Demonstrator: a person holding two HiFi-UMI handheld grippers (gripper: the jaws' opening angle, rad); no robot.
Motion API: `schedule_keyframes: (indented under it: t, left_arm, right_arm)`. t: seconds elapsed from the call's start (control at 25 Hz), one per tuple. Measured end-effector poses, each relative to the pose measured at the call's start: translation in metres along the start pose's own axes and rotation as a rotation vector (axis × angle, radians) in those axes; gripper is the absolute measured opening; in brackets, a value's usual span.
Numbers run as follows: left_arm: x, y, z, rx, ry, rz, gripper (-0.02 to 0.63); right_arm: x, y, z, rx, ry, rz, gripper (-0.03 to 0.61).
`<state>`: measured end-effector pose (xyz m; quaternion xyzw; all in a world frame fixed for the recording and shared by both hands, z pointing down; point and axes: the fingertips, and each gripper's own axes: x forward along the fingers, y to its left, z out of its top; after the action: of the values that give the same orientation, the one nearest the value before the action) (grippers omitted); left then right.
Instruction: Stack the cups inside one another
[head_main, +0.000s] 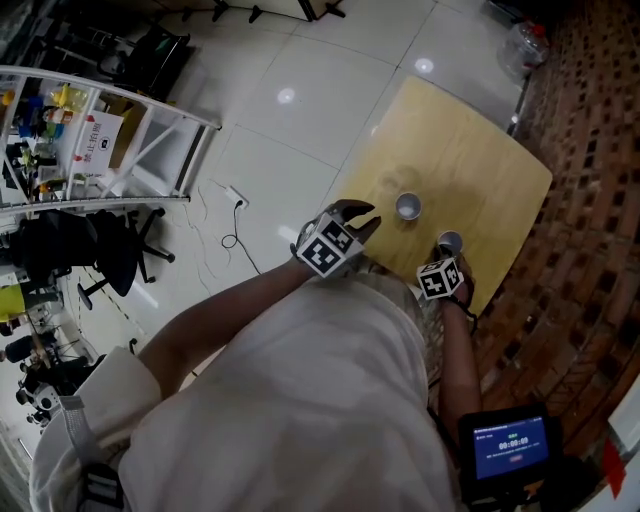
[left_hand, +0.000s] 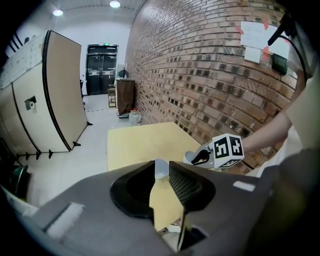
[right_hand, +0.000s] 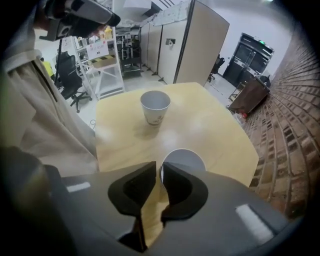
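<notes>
Two white paper cups stand upright on the light wooden table. The farther cup is alone near the table's middle. My left gripper is open a short way in front of it, and this cup shows through the gap past the tips. The nearer cup is right under my right gripper. That gripper points steeply down, jaws a narrow way apart. The cup's near wall lies in the gap by the right jaw, with a sliver of table beside it.
A brick wall runs close along the table's right side. On the tiled floor to the left are a white shelf rack, a black office chair and a cable with a socket strip. A small screen sits at bottom right.
</notes>
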<state>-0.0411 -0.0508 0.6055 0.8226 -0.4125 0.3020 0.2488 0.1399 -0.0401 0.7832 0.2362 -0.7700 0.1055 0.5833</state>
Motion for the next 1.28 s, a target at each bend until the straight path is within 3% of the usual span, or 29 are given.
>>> schedule_keyframes:
  t: [0.64, 0.92, 1.28]
  left_arm:
    - [-0.014, 0.014, -0.004, -0.027, -0.012, 0.041, 0.104]
    - [-0.008, 0.015, -0.006, -0.027, -0.012, 0.047, 0.104]
    - [-0.009, 0.019, -0.004, -0.037, -0.026, 0.057, 0.103]
  right_arm:
    - [0.004, -0.001, 0.0, -0.003, 0.019, -0.019, 0.018]
    - [-0.005, -0.006, 0.003, 0.008, -0.019, -0.032, 0.017]
    - [-0.041, -0.016, 0.037, 0.002, -0.103, -0.066, 0.017]
